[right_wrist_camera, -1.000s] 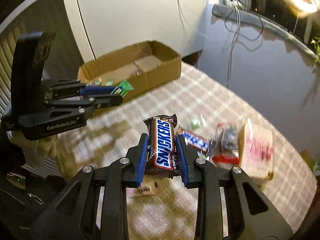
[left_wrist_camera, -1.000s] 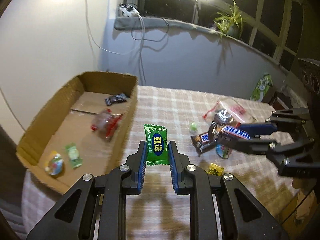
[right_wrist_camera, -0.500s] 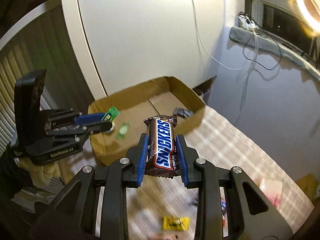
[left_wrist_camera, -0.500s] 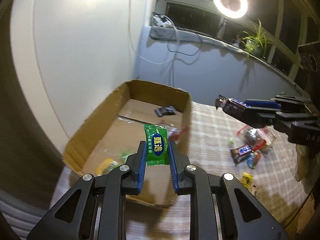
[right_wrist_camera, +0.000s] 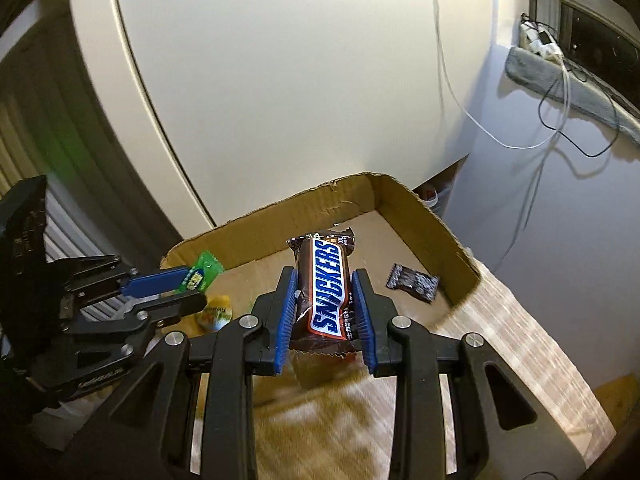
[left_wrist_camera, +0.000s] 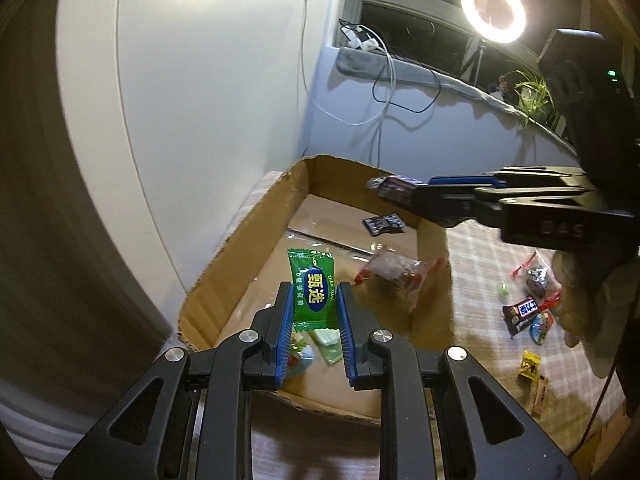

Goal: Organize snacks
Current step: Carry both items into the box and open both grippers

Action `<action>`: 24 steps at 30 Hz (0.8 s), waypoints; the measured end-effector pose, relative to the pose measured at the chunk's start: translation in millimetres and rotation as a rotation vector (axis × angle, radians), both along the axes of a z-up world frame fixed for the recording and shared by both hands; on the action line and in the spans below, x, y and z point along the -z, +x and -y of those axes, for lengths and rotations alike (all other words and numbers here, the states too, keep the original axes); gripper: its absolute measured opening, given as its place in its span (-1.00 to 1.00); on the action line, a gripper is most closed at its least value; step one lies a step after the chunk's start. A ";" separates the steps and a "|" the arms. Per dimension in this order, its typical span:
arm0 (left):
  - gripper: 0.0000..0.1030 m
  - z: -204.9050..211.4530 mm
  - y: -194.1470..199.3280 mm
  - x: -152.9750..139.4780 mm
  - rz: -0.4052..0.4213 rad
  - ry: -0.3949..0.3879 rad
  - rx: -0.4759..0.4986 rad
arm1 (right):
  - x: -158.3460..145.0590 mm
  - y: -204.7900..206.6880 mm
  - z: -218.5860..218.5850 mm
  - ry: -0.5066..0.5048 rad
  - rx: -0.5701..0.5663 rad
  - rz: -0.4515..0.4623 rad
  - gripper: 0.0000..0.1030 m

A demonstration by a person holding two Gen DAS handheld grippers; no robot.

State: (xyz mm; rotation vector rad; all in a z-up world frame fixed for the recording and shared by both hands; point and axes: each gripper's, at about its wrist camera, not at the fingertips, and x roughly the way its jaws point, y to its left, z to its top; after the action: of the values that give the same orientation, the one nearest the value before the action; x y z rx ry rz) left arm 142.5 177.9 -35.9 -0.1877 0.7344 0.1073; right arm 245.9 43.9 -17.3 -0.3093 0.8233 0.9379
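Both your tongs carry wrapped snacks above the open cardboard box (left_wrist_camera: pixel 240 236).

The corrugated, rough-edged box sits on the checked cloth of the counter (left_wrist_camera: pixel 484 280). Your right tongs (right_wrist_camera: pixel 325 308) clamp a glossy brown Snickers bar (right_wrist_camera: pixel 326 288); your left tongs (left_wrist_camera: pixel 313 312) pinch a crinkled green candy packet (left_wrist_camera: pixel 313 288). A small dark wrapper (right_wrist_camera: pixel 412 282) lies inside the box.

Home room, filming setup: ring light (left_wrist_camera: pixel 493 9) and potted plant (left_wrist_camera: pixel 532 94) on window ledge, charger cables (left_wrist_camera: pixel 384 80) down wall, checked-cloth table (left_wrist_camera: pixel 480 280), cardboard box (left_wrist_camera: pixel 248 240), radiator (right_wrist_camera: pixel 16 140).
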 end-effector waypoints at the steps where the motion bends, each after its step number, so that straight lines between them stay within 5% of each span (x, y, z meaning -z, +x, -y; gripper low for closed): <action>1: -0.62 -1.7 0.4 0.4 -0.002 -0.002 -0.001 | 3.8 3.8 -5.3 -0.003 -0.001 -0.006 -0.43; 17: -0.54 -9.3 3.4 3.5 -0.011 -0.016 -0.007 | 18.3 15.9 -23.1 -0.013 -0.003 -0.034 -0.42; 18: -0.42 -8.8 3.5 3.5 -0.010 -0.013 -0.007 | 17.7 16.1 -23.0 -0.012 0.000 -0.032 -0.34; 19: -0.33 -8.0 3.2 3.2 -0.009 -0.008 -0.008 | 16.3 15.8 -22.5 -0.008 0.006 -0.024 -0.01; 21: 0.19 -7.2 2.0 2.0 -0.006 -0.001 -0.018 | 11.3 13.9 -19.1 0.007 0.027 0.001 0.60; 24: 0.20 -6.3 -0.5 -1.3 0.006 0.000 -0.019 | 2.1 11.4 -14.4 0.031 0.046 0.037 0.78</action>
State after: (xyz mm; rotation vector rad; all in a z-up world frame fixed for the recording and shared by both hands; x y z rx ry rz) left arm 142.0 184.1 -34.5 -0.1948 0.7267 0.1243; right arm 257.3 58.4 -19.3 -0.2787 0.7785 0.8992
